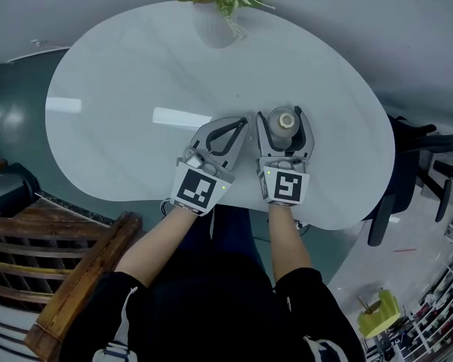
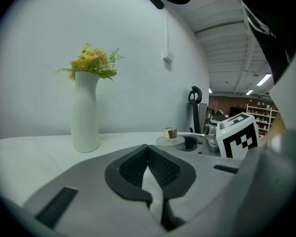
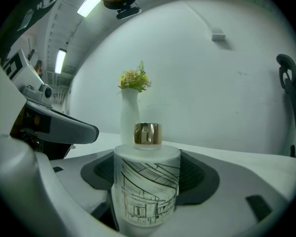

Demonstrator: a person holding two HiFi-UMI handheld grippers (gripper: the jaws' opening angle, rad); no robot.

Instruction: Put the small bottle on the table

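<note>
The small bottle [image 3: 147, 181], frosted with a line drawing and a gold cap, is gripped upright between the fingers [image 3: 200, 174] of the right gripper [image 1: 285, 117], over the near half of the bench [image 1: 121, 104]. Whether its base already rests on the top cannot be told, since the bottom is hidden by the gripper.

The left gripper [image 2: 148, 154] is held just beside it, its fingers clenched on nothing, the tips pressed together.

Several failures can be expected from here. If the fingers were released before the base is seated, the bottle would probably drop and could topple, the body being smooth and fairly squat. If it were let go while tilted, a roll toward the near edge is judged possible, because the top looks glossy and hard. A knock from the left gripper is also a risk, so little room being left between the two.

The bench is a white, rounded top, bare apart from a ribbed white vase [image 2: 85, 112] of yellow flowers [image 2: 91, 58] set at the far side, well apart from the bottle. A wooden chair [image 1: 53, 262] is seen at the near left and a dark chair [image 1: 408, 157] at the right. Beyond, a plain white wall [image 2: 138, 33] is met, and shelves [image 2: 259, 112] are made out in a lit room further back.
</note>
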